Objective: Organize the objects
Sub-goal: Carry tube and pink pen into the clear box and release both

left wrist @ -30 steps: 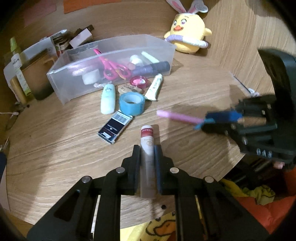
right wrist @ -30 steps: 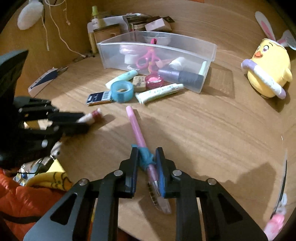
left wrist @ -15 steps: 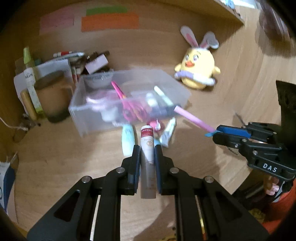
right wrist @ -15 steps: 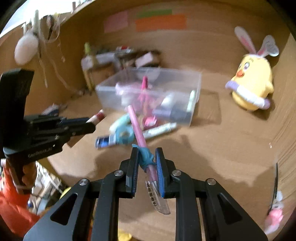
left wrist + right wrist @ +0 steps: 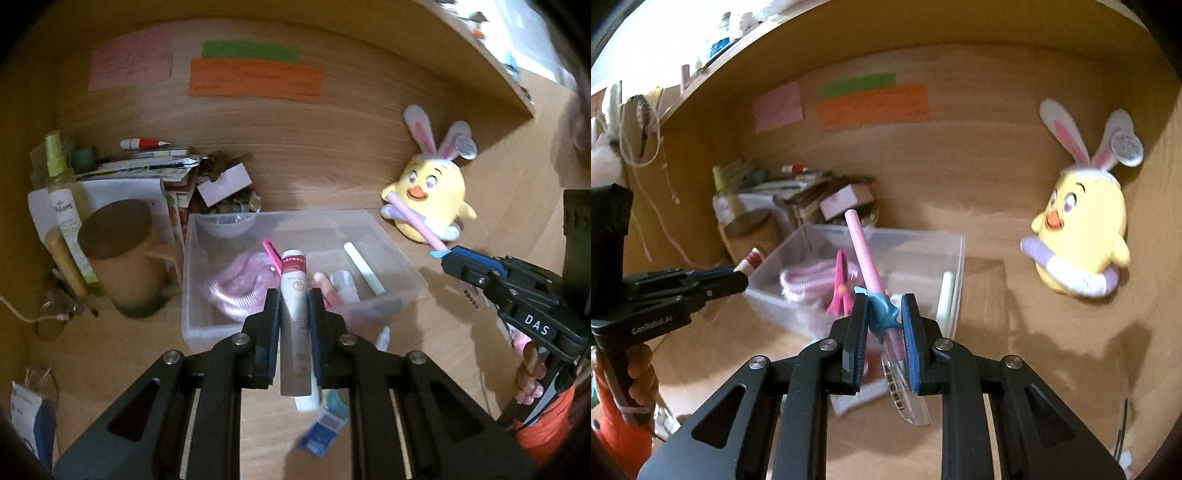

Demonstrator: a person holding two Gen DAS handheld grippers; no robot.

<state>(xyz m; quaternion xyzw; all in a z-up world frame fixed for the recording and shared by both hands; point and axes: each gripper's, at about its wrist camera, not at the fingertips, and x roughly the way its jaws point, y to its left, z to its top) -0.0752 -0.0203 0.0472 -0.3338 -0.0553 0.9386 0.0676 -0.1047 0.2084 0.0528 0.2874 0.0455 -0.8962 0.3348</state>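
The clear plastic bin, ahead of both grippers, contains pink scissors and a pale green stick. The left gripper clamps a silver tube with red-banded cap. The right gripper clamps a pink pen with blue grip.

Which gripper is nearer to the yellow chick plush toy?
Right. The right gripper, holding a pink pen, is beside the plush; the left gripper is at the clear bin.
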